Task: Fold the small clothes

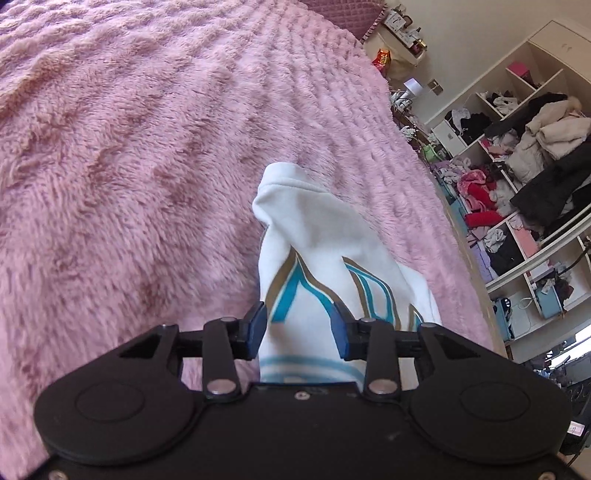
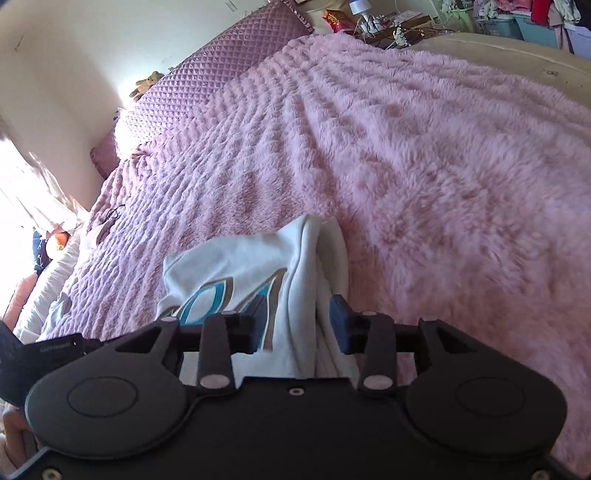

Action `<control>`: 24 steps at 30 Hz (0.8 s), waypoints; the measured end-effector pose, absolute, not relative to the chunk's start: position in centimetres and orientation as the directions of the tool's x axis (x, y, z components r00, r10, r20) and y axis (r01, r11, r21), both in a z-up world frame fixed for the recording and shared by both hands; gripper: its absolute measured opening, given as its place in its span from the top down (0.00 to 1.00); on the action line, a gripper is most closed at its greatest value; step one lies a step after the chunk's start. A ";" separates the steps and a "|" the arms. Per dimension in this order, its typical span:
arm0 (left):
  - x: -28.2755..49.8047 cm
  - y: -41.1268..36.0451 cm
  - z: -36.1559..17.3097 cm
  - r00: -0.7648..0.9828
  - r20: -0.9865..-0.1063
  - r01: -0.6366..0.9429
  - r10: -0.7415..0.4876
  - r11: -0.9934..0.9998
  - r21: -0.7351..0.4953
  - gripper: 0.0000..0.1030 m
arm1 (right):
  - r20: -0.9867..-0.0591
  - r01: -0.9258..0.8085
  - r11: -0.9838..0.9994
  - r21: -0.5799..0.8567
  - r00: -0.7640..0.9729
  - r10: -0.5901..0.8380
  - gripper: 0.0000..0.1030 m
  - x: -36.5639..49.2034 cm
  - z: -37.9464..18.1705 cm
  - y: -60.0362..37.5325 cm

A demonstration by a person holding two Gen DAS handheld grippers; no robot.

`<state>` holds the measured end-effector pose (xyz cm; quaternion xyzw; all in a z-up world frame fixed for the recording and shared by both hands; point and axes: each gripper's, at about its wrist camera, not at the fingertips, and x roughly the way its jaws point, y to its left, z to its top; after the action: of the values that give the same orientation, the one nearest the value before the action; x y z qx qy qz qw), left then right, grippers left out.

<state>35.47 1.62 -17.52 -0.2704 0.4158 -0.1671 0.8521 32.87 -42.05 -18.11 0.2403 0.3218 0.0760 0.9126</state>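
Note:
A small white sweatshirt [image 1: 314,229] with a teal and gold print lies bunched on the fluffy pink blanket [image 1: 147,166]. Its folded edge rises ahead of my left gripper [image 1: 299,325]. The left jaws stand partly apart with the cloth running between them, and the blue pads [image 1: 258,321] sit beside the fabric without pinching it. In the right wrist view the same sweatshirt [image 2: 240,266] shows a thick folded edge on its right side. My right gripper [image 2: 297,321] is likewise partly open astride that fold, its pads [image 2: 340,321] loose against the cloth.
The pink blanket [image 2: 443,166] covers a wide bed. A purple quilted headboard [image 2: 207,81] and a toy bear [image 2: 147,83] are at the far end. Past the bed's right edge stand open wardrobe shelves [image 1: 517,166] stuffed with clothes. A cluttered nightstand [image 2: 388,22] sits beside the headboard.

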 end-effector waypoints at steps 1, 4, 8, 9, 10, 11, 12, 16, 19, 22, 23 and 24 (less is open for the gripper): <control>34.0 1.9 -17.1 0.600 -0.618 0.068 -0.508 0.802 -0.593 0.56 | -0.554 0.015 0.883 0.470 0.783 0.282 0.62 31.3 -18.0 -42.1; 28.1 2.5 -16.5 0.620 -0.617 0.122 -0.485 0.836 -0.534 0.53 | -0.582 -0.015 0.922 0.387 0.772 0.257 0.59 27.3 -18.0 -41.7; 20.9 2.1 -17.8 0.574 -0.638 0.214 -0.514 0.846 -0.489 0.62 | -0.621 -0.016 0.947 0.320 0.752 0.223 0.57 23.8 -18.8 -41.2; 19.7 1.8 -18.1 0.565 -0.651 0.231 -0.507 0.855 -0.465 0.63 | -0.627 -0.013 0.950 0.312 0.749 0.216 0.57 23.4 -19.0 -41.1; 18.3 1.3 -18.5 0.563 -0.661 0.254 -0.496 0.865 -0.432 0.63 | -0.635 -0.007 0.951 0.308 0.744 0.211 0.57 23.1 -19.1 -41.0; 17.4 0.9 -18.8 0.563 -0.666 0.271 -0.490 0.870 -0.412 0.63 | -0.640 0.001 0.951 0.308 0.740 0.206 0.57 22.9 -19.3 -41.0; 16.8 0.6 -19.0 0.559 -0.670 0.285 -0.488 0.872 -0.398 0.63 | -0.640 0.010 0.949 0.314 0.741 0.204 0.57 22.5 -19.5 -41.0; 16.4 -0.9 -19.7 0.561 -0.683 0.313 -0.468 0.883 -0.349 0.64 | -0.646 0.025 0.946 0.323 0.736 0.201 0.56 21.8 -19.9 -40.7; 17.1 -1.9 -20.3 0.569 -0.699 0.308 -0.434 0.900 -0.308 0.73 | -0.641 0.027 0.951 0.308 0.744 0.186 0.56 21.6 -20.0 -40.3; 17.8 -2.4 -20.8 0.562 -0.719 0.275 -0.409 0.912 -0.303 0.75 | -0.640 0.018 0.956 0.291 0.747 0.181 0.56 21.3 -19.9 -39.9; 18.0 -2.4 -20.9 0.557 -0.723 0.264 -0.408 0.913 -0.312 0.75 | -0.644 0.015 0.960 0.280 0.744 0.176 0.56 21.4 -20.0 -39.7; 18.2 -2.4 -21.0 0.554 -0.724 0.255 -0.410 0.912 -0.321 0.75 | -0.644 0.015 0.963 0.270 0.746 0.169 0.59 21.4 -20.0 -39.6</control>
<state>18.18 -2.45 -20.99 -0.0896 0.4324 -0.1896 0.8769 21.39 -39.59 -19.96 0.1301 0.3541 0.0417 0.9252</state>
